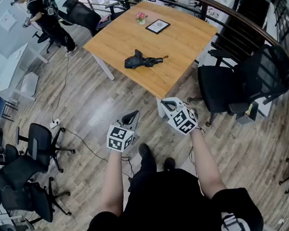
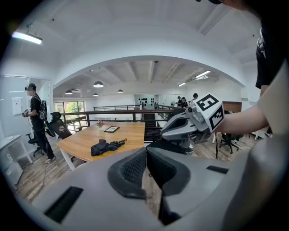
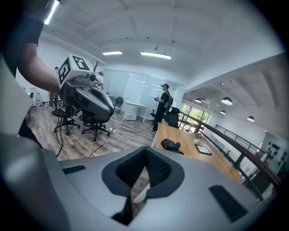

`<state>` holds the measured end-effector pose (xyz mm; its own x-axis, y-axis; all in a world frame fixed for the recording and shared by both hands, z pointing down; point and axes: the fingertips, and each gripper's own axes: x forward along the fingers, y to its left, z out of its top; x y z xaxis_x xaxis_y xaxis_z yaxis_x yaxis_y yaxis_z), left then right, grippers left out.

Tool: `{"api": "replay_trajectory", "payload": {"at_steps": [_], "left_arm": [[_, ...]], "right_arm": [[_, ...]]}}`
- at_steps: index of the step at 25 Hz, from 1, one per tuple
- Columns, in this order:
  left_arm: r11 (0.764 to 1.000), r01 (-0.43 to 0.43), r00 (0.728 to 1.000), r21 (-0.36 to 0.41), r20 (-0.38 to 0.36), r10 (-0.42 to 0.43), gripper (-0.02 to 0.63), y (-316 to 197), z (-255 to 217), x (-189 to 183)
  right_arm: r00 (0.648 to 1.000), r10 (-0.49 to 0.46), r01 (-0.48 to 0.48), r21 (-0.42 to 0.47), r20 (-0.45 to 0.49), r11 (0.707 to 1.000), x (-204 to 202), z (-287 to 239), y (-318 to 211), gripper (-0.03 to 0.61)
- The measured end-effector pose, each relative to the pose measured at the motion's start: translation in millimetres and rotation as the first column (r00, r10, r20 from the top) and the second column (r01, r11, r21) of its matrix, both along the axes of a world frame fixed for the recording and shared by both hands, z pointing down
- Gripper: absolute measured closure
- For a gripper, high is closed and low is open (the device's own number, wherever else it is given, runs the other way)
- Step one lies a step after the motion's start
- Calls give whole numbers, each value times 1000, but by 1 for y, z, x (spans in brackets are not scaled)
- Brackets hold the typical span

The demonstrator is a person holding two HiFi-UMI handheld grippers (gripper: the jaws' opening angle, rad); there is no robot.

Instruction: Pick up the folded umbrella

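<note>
Black folded fabric umbrella (image 1: 142, 61) lies on rectangular light-wood table (image 1: 187, 36) — untouched. Grey L gripper (image 1: 131, 117) & grey R gripper (image 1: 169, 104): jaws closed, empty, short of table.

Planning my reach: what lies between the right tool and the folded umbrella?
In the head view, only bare tabletop separates the right tool from the umbrella.

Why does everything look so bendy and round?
Head view: the wide lens bows the dark balcony railing into a curve, and pale glare lies on the wooden plank floor. Left gripper view: black corners ring the picture. Right gripper view: the long white ceiling lights blaze, detail lost.
</note>
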<state>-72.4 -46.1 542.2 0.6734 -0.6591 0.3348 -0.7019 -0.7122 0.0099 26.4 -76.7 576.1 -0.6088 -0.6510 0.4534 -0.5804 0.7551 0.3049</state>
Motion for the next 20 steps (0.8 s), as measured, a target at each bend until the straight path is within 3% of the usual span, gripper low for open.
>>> {"api": "replay_trajectory", "payload": {"at_steps": [5, 20], "left_arm": [[1000, -1, 999, 10, -49, 2, 589, 7, -12, 9], [1000, -4, 999, 6, -43, 4, 589, 23, -7, 23]], "right_arm": [[1000, -24, 24, -6, -17, 1000, -1, 5, 11, 569], [997, -53, 51, -20, -57, 998, 8, 16, 32, 569]]}}
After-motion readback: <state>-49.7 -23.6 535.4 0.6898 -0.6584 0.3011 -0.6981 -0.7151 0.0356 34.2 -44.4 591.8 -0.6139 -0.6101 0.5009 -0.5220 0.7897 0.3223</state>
